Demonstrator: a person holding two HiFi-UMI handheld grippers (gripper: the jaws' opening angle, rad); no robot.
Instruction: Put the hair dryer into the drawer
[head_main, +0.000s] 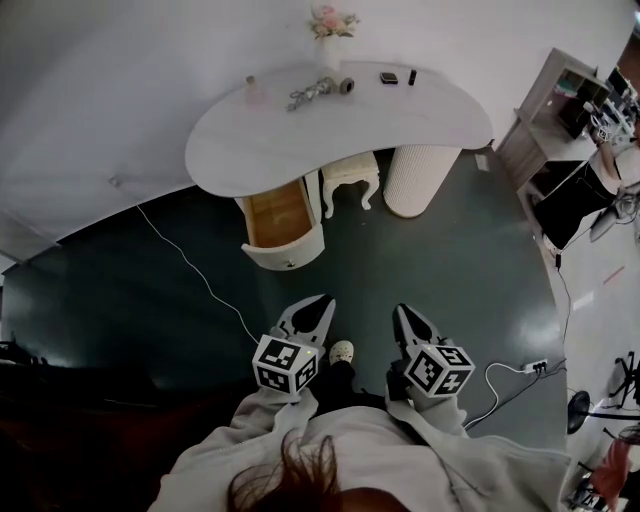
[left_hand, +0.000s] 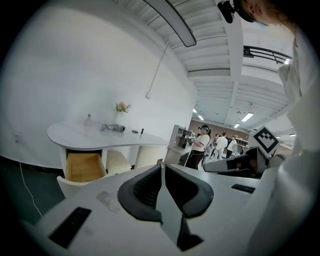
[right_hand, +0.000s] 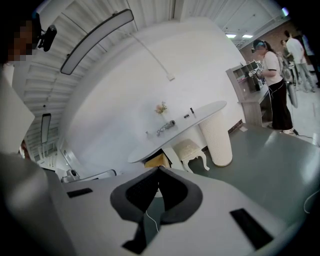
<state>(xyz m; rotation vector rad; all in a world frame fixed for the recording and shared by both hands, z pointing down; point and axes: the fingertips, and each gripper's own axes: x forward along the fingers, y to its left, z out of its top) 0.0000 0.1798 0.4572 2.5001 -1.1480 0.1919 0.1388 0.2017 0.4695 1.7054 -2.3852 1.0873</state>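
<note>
Left hand-held gripper (head_main: 323, 300) and right hand-held gripper (head_main: 401, 309) sit side by side at the bottom of the head view, both held out over the dark floor (head_main: 450, 270), well short of the white worktop (head_main: 400, 125). Up on that worktop lies the silver hair dryer (head_main: 320, 90), near the back edge, beside a vase of flowers (head_main: 330, 28). Below the worktop's left end, the drawer (head_main: 287, 258) is pulled open, its wooden inside bare. A small stool (head_main: 350, 172) is tucked just beside it.

Over to the left gripper view: the left hand-held gripper (left_hand: 162, 165) has its jaws pressed together, nothing between them. Ahead, the hair dryer (left_hand: 114, 128) rests on the worktop (left_hand: 70, 137), with the open drawer (left_hand: 82, 167) underneath.

Right gripper view now: the right hand-held gripper (right_hand: 159, 169) is closed too, tips meeting, empty. Beyond them are the hair dryer (right_hand: 166, 126) on the worktop (right_hand: 200, 114) and a glimpse of the drawer (right_hand: 156, 161).
</note>
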